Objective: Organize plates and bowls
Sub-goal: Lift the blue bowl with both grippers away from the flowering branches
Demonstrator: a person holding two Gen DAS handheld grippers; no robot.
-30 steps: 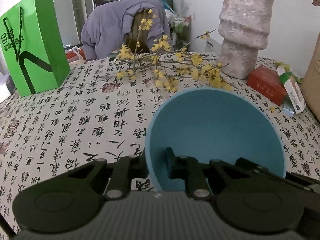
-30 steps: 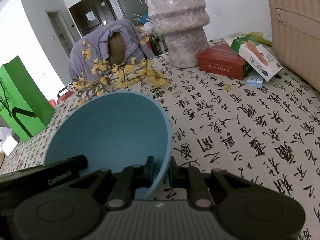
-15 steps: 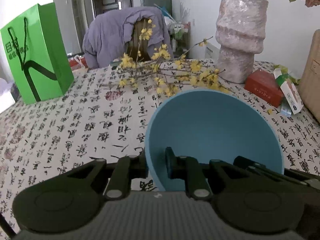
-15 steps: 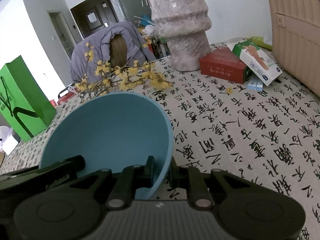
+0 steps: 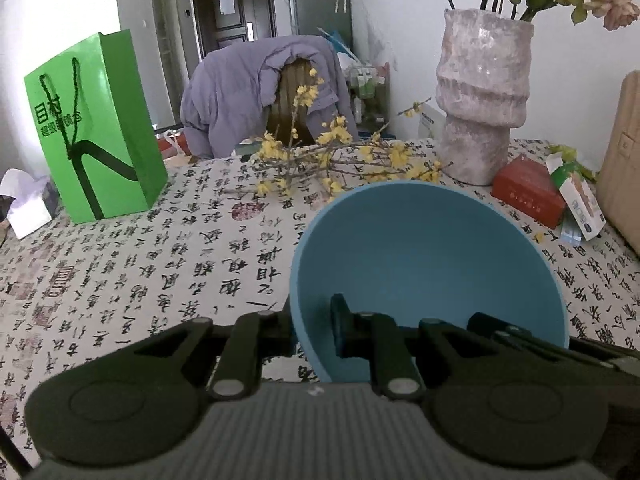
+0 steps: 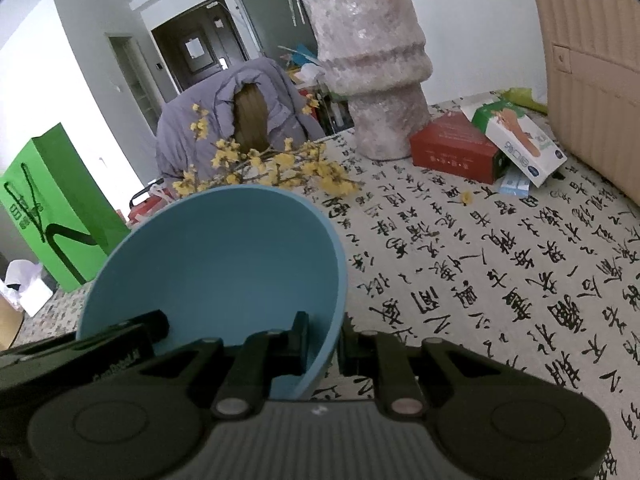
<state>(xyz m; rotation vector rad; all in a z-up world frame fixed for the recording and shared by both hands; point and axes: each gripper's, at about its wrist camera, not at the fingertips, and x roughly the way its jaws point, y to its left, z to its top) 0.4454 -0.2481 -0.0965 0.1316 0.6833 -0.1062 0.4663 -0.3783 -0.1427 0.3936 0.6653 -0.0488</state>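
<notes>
Blue, round, matte bowl (image 5: 432, 264), empty, held tilted above the calligraphy-print tablecloth (image 5: 140, 264): left gripper (image 5: 314, 322) and right gripper (image 6: 324, 334) each clamp opposite rim walls. Behind, a rough stone-grey vase (image 5: 482, 92) holds flower stems.

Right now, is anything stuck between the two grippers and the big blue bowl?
No. The left gripper and the right gripper each already pinch the rim of the round blue bowl, one finger inside and one outside. Nothing sits between the fingers and the rim.
</notes>
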